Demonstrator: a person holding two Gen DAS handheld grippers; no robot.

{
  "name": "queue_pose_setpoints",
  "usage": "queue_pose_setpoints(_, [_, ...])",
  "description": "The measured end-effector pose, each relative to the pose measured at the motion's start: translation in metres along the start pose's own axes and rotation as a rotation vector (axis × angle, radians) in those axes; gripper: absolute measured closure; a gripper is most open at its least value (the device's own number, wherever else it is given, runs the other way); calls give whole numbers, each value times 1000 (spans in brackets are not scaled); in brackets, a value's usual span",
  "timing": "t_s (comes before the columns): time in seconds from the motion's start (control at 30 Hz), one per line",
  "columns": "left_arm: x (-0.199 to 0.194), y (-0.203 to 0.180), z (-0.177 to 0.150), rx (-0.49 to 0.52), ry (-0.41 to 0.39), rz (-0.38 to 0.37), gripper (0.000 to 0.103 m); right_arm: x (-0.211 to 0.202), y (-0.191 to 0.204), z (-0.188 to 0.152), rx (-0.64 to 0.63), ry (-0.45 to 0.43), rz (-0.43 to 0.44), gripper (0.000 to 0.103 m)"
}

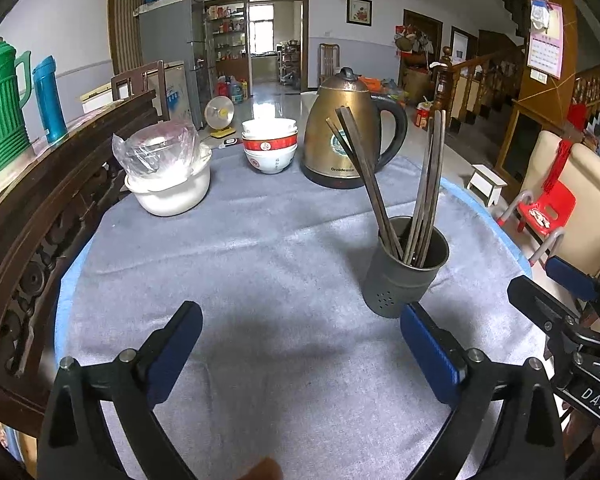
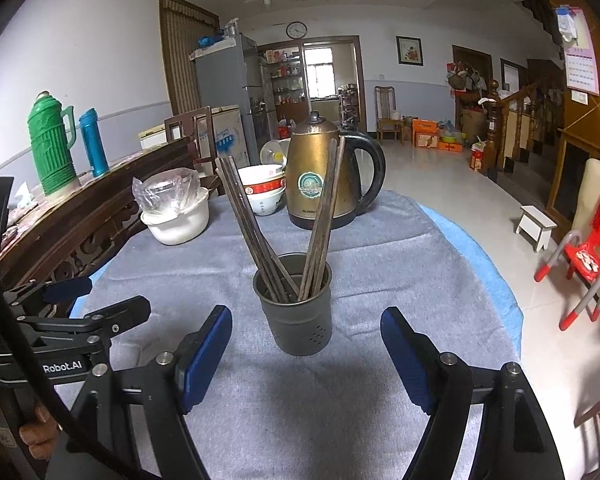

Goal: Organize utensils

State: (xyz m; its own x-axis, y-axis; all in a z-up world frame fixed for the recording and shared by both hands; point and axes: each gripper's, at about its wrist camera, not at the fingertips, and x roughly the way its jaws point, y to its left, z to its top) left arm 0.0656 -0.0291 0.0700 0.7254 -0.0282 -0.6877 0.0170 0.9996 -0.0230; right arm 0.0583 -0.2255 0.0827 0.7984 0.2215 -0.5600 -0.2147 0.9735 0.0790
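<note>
Both claws were held low over the grey cloth (image 1: pixel 260 248) covering the counter, each pointing forward across it. The left claw (image 1: pixel 302 354) was seen spread wide with nothing between its blue pads (image 1: pixel 176 350); the right claw (image 2: pixel 306 354) was likewise spread wide and empty.

The metal utensil holder (image 2: pixel 296 312) was found standing upright on the cloth, directly ahead of the right claw and framed between its pads without being touched. In the left wrist view the same holder (image 1: pixel 406 270) was placed toward the right, just beyond the right-hand pad. Dark chopsticks (image 2: pixel 256 232) were stood inside it, fanned into two leaning bundles.

Only from the right wrist view could the fingers (image 2: pixel 40 426) of the person's left hand be made out on the left tool's handle. Behind the holder, a brass-coloured electric kettle (image 1: pixel 348 136), stacked bowls (image 1: pixel 270 148) and a white pot (image 1: pixel 168 188) topped with plastic wrap were seen.
</note>
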Motion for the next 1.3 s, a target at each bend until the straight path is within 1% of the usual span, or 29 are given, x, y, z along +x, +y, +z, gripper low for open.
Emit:
queue_pose_setpoints(0.17, [-2,2,1,-8,-9,1,3,-1,2,2,-11,-7,-4,23])
queue_pose_setpoints(0.3, [0,1,1,-6,-10,17,2,1,2,2,-12,2,-9,23])
queue_pose_setpoints(0.4, [1,1,1,-8,-7,12,2,1,1,2,-9,3,-9,23])
queue_pose_setpoints(0.87, [4,-7,8,14,-21,17,2,4,-5,5,-9,0,-19,23])
queue_pose_setpoints(1.17, [6,-9,13,12,-24,4,1,6,-3,11,-30,-9,-25,23])
queue_pose_setpoints(1.3, [7,-9,14,7,-34,-22,1,7,-4,11,-34,-6,-30,23])
